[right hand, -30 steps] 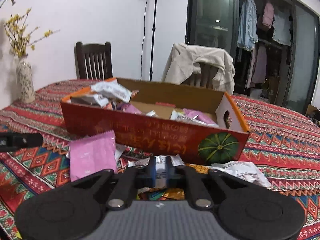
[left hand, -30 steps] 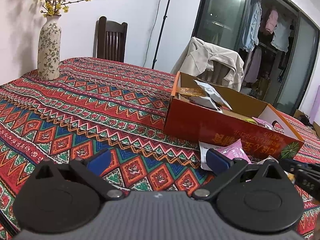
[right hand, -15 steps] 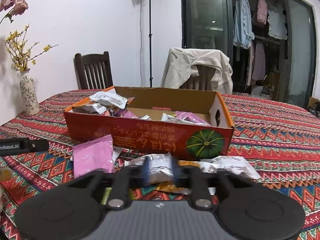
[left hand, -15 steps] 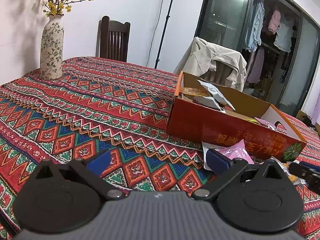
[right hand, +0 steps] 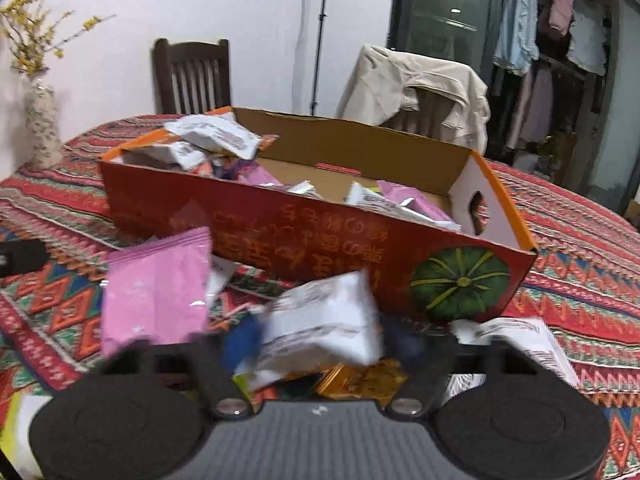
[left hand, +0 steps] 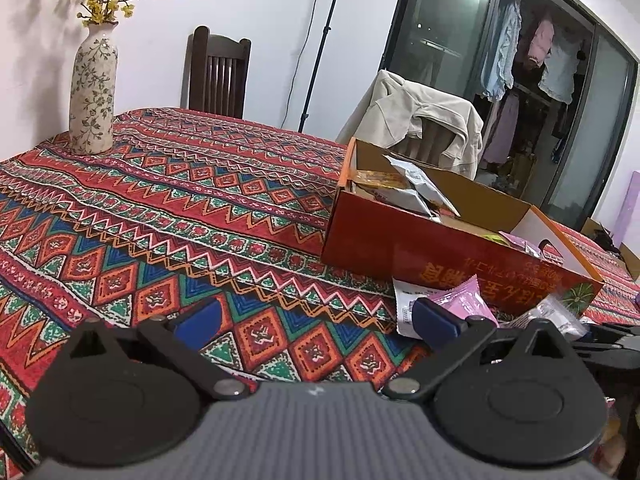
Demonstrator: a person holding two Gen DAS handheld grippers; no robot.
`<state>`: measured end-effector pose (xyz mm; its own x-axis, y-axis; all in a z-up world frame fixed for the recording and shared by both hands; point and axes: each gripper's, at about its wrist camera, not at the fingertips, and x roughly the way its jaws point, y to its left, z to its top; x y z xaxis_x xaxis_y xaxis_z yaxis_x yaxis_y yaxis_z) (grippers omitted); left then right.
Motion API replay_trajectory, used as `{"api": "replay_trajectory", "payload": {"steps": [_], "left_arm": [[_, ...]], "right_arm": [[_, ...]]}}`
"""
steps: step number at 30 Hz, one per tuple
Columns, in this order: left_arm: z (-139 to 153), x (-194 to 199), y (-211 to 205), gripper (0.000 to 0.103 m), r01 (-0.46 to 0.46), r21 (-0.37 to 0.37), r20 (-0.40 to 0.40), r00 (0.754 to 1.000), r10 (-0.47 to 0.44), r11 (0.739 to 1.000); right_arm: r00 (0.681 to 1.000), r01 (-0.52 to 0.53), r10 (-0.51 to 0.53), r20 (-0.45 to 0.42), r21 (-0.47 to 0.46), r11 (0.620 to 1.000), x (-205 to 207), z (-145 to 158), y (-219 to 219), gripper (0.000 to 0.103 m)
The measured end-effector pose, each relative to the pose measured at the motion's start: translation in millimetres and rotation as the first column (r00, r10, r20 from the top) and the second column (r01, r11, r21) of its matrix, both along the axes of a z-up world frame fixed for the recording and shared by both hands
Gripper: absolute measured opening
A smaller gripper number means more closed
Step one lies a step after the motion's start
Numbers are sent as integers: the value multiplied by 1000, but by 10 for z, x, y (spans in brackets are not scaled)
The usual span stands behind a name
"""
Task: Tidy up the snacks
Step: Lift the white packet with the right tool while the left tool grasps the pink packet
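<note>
An orange cardboard box (right hand: 320, 240) with a pumpkin print holds several snack packets; it also shows in the left wrist view (left hand: 440, 256). My right gripper (right hand: 320, 340) has its jaws spread around a white snack packet (right hand: 324, 320) in front of the box; the image is blurred. A pink packet (right hand: 156, 284) stands to its left, also seen in the left wrist view (left hand: 466, 304). More packets (right hand: 516, 336) lie on the cloth. My left gripper (left hand: 316, 316) is open and empty above the tablecloth, left of the box.
A patterned red tablecloth (left hand: 160, 208) covers the table. A flowered vase (left hand: 92, 92) stands at the far left. A dark wooden chair (left hand: 218, 72) and a chair draped with a beige jacket (left hand: 416, 120) stand behind the table.
My right gripper was shut, then opened wide; the white packet now sits between its fingers, and the view moved closer to the box. My left gripper stayed open and barely shifted.
</note>
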<state>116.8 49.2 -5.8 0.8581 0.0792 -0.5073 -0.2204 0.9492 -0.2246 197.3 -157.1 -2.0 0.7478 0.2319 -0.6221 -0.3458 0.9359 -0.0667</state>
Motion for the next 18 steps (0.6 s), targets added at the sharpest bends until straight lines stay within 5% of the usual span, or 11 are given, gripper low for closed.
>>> {"api": "replay_trajectory", "payload": {"steps": [6,18], "left_arm": [[-5,-2,11,103,-6,-2,0,1000,6,1000],[-9,23,-52,103,-21,38,-20,1000,21,999]], "right_arm": [[996,1,2,89,-31,1000,-239,55,18,35],[970,100,-118,211,94,991,-623,284,-600,35]]}}
